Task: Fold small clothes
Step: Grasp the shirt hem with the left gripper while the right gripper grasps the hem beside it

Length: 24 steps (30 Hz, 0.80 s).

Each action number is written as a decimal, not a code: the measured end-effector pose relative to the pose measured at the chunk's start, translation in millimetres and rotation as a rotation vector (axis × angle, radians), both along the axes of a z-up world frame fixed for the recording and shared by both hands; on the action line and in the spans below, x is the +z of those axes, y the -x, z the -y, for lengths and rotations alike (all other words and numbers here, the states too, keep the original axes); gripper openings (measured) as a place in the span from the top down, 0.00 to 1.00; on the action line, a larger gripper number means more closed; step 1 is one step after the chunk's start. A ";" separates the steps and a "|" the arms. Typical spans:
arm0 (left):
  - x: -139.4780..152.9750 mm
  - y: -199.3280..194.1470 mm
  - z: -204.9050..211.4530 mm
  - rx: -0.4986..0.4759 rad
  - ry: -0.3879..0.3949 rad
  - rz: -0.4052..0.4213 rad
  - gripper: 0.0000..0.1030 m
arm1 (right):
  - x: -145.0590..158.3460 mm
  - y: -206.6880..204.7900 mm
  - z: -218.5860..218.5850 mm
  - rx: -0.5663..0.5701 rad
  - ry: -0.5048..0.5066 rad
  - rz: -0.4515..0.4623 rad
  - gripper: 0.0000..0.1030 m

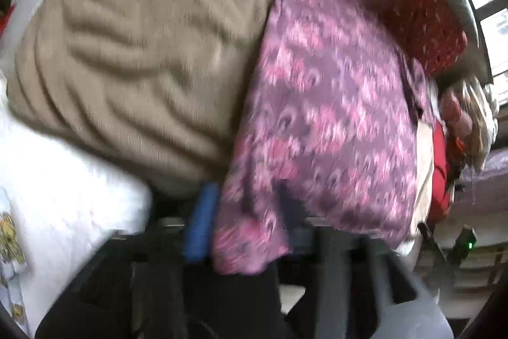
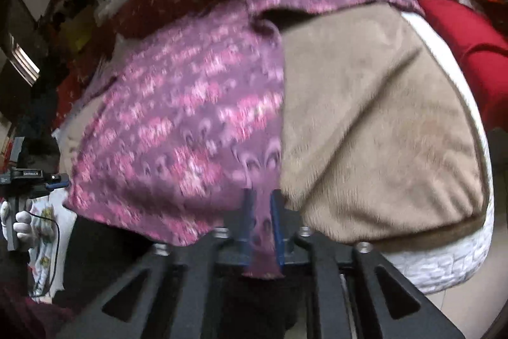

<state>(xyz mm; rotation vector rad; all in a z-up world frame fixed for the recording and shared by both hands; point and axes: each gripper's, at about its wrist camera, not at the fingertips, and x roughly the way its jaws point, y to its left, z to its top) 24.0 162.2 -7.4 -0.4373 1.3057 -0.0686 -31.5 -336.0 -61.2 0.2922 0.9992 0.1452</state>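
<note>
Left gripper (image 1: 244, 224) pitched steeply down over the tan plush blanket (image 1: 143, 53), its blue-padded fingers (image 1: 201, 224) parted with the purple-pink patterned garment (image 1: 333, 104) draped between them, unpinched. Right gripper (image 2: 263, 224), likewise angled down, has its narrow-set pads clamping the garment's hem; a white-gloved hand (image 2: 19, 224) grips the other tool's handle at far left.

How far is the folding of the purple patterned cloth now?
Done: little that shows; the purple cloth lies spread on the tan blanket, no crease visible. In hand: its near edge sits between the jaws of the right gripper and the left gripper. Left: the whole fold.
</note>
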 end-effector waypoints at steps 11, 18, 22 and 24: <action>-76.0 -36.4 7.0 0.028 -0.120 -0.178 0.69 | -38.0 -26.9 -18.3 0.024 0.110 -0.089 0.95; -49.3 -32.5 7.2 -0.014 -0.128 -0.091 0.61 | -0.6 -22.3 -17.8 0.007 0.075 0.062 0.89; -68.6 -42.4 17.3 -0.030 -0.141 -0.181 0.61 | -39.6 -45.9 -22.8 0.020 0.108 -0.112 0.91; -65.3 -45.5 21.3 -0.036 -0.104 -0.174 0.61 | -32.8 -46.9 -20.2 0.023 0.088 -0.093 0.90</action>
